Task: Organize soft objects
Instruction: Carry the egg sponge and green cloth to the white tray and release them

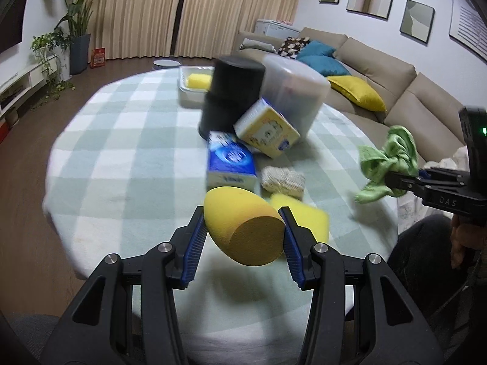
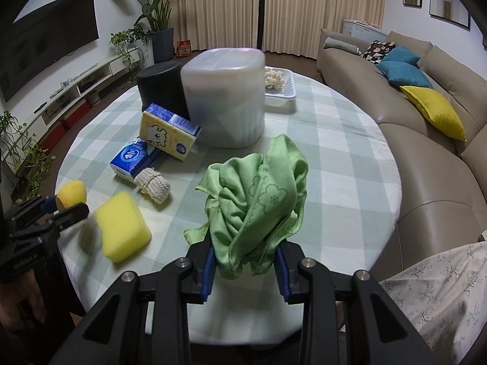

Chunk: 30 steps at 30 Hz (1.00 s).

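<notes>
My left gripper (image 1: 243,222) is shut on a yellow egg-shaped sponge (image 1: 243,228) and holds it above the near edge of the round checked table (image 1: 121,140). It shows at the left in the right wrist view (image 2: 65,205). My right gripper (image 2: 246,243) is shut on a crumpled green cloth (image 2: 258,200), also lifted above the table; it shows at the right in the left wrist view (image 1: 389,159). A yellow rectangular sponge (image 2: 121,225) and a beige knitted pad (image 2: 153,185) lie on the table.
A blue tissue pack (image 2: 131,159), a yellow tissue pack (image 2: 167,137), a black cylinder (image 2: 161,85) and a frosted plastic tub (image 2: 225,97) stand mid-table. A white tray (image 2: 281,92) at the far side holds soft items. A beige sofa (image 2: 426,152) runs along the right.
</notes>
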### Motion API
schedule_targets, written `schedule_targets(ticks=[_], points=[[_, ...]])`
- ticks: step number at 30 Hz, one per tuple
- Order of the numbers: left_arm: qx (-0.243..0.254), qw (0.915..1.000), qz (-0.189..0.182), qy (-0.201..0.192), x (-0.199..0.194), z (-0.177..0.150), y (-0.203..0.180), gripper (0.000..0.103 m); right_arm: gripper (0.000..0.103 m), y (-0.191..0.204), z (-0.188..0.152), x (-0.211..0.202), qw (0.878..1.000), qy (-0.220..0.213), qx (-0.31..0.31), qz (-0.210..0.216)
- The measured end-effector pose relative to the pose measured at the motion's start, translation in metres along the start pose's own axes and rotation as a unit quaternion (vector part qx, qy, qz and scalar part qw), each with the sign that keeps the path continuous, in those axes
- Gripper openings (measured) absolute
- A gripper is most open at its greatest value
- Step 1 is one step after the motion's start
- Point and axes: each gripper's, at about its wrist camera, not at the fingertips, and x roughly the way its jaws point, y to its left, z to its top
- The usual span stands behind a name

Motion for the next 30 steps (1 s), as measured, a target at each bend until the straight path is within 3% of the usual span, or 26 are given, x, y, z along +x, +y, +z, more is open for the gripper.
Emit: schedule_targets(ticks=[9, 16, 23, 30], points=[[0.009, 0.9996, 0.001, -0.026, -0.027, 0.045, 0.007, 0.045, 0.035, -0.023, 0.015, -0.028, 1.0, -0.021, 0.001, 0.003], [0.051, 0.9959, 0.0, -0.074, -0.051, 0.112, 0.002, 0.045, 0.035, -0.033, 0.05, -0.059, 0.998, -0.051, -0.025, 0.003], [0.106, 0.9883, 0.015, -0.109, -0.057, 0.208, 0.002, 0.045, 0.036, -0.047, 0.127, -0.092, 0.992, -0.106, -0.071, -0.01], [0.15, 0.9836, 0.037, -0.093, -0.021, 0.292, 0.0, 0.045, 0.036, -0.062, 0.236, -0.099, 0.984, -0.139, -0.111, -0.019]])
